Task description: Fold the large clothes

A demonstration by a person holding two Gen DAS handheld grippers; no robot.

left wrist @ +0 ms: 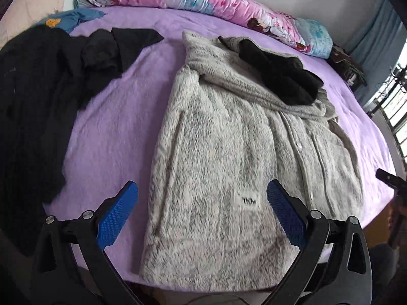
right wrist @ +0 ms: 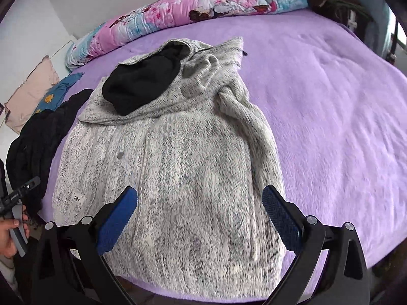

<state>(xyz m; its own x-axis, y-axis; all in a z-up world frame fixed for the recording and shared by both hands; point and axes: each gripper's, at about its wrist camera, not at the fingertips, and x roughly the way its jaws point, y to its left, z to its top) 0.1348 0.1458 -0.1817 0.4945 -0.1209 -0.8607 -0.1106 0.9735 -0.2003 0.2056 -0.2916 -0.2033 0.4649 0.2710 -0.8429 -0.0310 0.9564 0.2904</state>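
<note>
A: Where is the garment lying?

B: The grey fleece jacket (left wrist: 229, 165) lies flat on the bed (left wrist: 109, 132), which is covered in a purple sheet. Its hem reaches the bed's near edge, and its hood, with a black lining (left wrist: 279, 76), points toward the far edge. A small white label (left wrist: 248, 200) sits near the hem.

A: And the two tools?

B: The left gripper (left wrist: 202, 216) hovers above the hem with its blue fingers (left wrist: 118, 218) spread wide, holding nothing. The right gripper (right wrist: 199, 218) does likewise over the other side of the hem, its fingers (right wrist: 282, 223) wide apart and empty. No finger can be seen touching the cloth.

A: Is the jacket partly folded?

B: In the right wrist view one sleeve (right wrist: 251, 137) lies along the jacket's side toward the open stretch of bed. More than that I cannot tell.

A: What else is on the bed?

B: A heap of black clothes (left wrist: 38, 101) lies near the left edge, apart from the jacket. A rolled floral quilt (left wrist: 203, 2) in pink and blue runs along the far edge by the wall. A blue garment (left wrist: 73, 17) and a pale pillow (right wrist: 30, 91) sit at the far left corner.

A: Any sign of the person?

B: A hand (right wrist: 10, 231) shows at the left rim of the right wrist view, gripping the other tool's handle.
</note>
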